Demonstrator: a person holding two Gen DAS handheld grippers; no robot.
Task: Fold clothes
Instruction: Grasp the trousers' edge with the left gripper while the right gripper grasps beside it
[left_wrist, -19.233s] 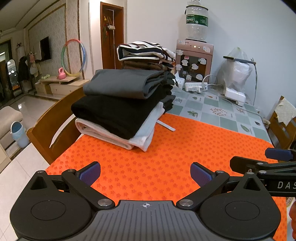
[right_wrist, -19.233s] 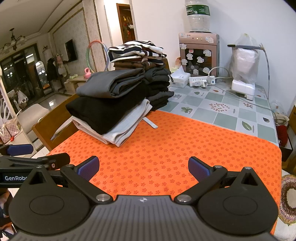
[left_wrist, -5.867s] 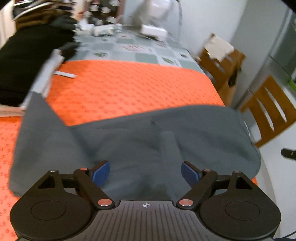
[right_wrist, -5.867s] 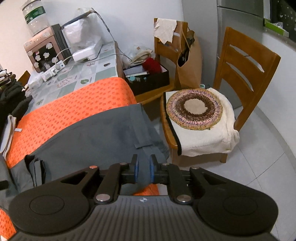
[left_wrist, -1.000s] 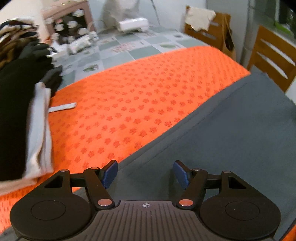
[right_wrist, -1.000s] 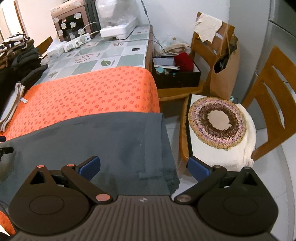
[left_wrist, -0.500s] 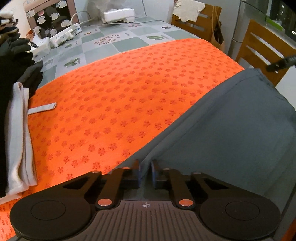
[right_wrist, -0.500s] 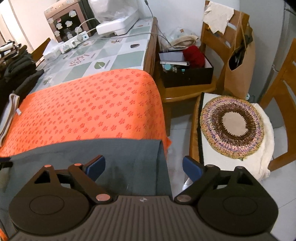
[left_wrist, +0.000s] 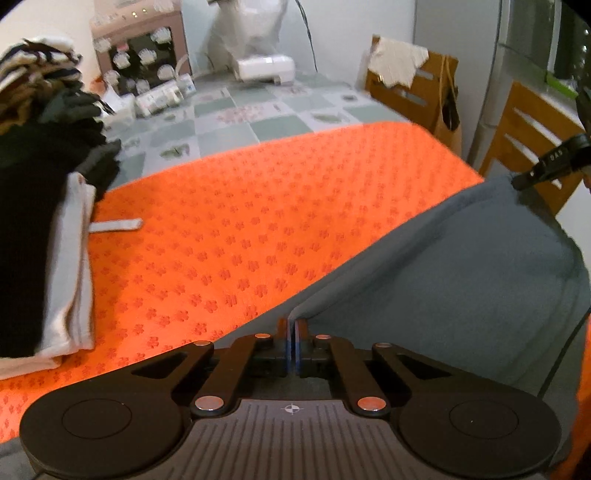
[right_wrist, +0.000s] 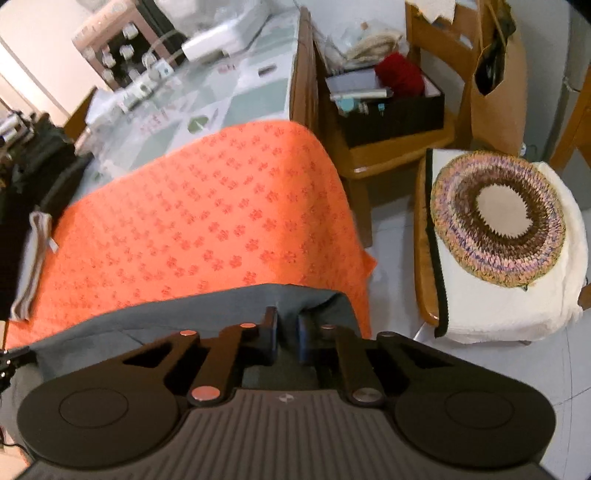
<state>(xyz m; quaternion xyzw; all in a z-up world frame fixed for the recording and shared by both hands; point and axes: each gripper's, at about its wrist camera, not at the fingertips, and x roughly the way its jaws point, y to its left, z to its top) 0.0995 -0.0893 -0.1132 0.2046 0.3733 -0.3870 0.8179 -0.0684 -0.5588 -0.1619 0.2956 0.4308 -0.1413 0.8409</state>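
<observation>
A grey garment (left_wrist: 443, 288) lies spread over the near right part of the orange flower-print mat (left_wrist: 258, 221). My left gripper (left_wrist: 293, 332) is shut on the garment's far edge, and the cloth rises in a small fold between the pads. In the right wrist view the same garment (right_wrist: 184, 314) hangs over the table corner. There the jaws of my right gripper (right_wrist: 287, 332) are closing, with its bunched corner pinched between them. The right gripper's finger (left_wrist: 546, 166) also shows at that corner in the left wrist view.
A stack of folded clothes (left_wrist: 37, 221) fills the mat's left side. Behind the mat are a power strip (left_wrist: 162, 99) and a white appliance (left_wrist: 266, 68). A chair with a round crocheted cushion (right_wrist: 498, 218) and a black box of items (right_wrist: 388, 107) stand beside the table's right end.
The left gripper's jaws shut on the garment's edge and lifted it slightly. The right gripper moved in over the garment's corner, and its wide-open jaws came together on the cloth.
</observation>
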